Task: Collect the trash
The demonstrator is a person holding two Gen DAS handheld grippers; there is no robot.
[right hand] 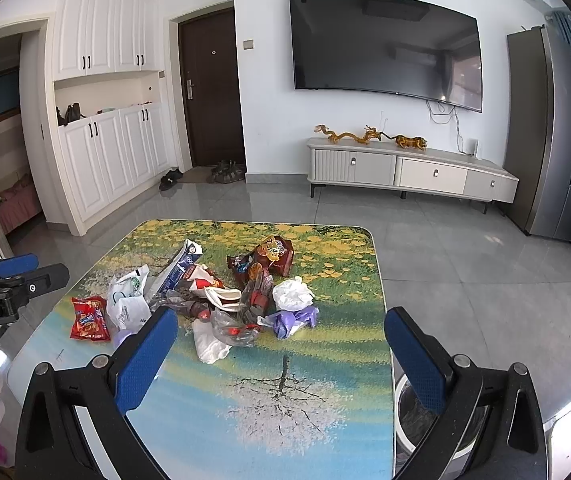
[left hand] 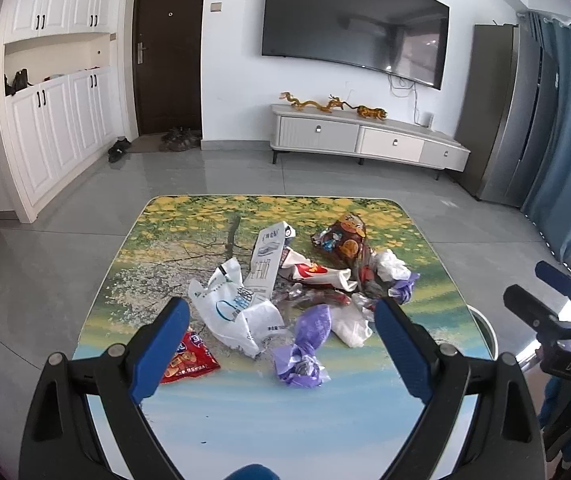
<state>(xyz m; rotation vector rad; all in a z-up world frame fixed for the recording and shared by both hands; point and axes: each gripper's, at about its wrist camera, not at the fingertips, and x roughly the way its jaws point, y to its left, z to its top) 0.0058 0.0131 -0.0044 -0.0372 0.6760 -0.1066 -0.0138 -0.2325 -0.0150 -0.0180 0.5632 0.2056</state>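
A heap of trash lies mid-table on a table (left hand: 245,420) printed with a tree scene. In it are a white plastic bag (left hand: 233,312), a purple wrapper (left hand: 305,344), a red snack packet (left hand: 189,356), a long white carton (left hand: 265,260) and a dark snack bag (left hand: 345,236). My left gripper (left hand: 281,348) hovers open above the table's near edge, its blue fingers framing the purple wrapper. My right gripper (right hand: 281,356) is open too, over the near part of the table (right hand: 285,420), short of the crumpled white tissue (right hand: 291,294) and a clear bottle (right hand: 233,328).
A round metal bin (right hand: 433,420) stands on the floor by the table's right near corner. Beyond the table lie grey floor tiles, a TV cabinet (left hand: 365,140), white cupboards (left hand: 53,140) and a tall grey fridge (right hand: 545,140). The other gripper (left hand: 557,320) shows at the right edge.
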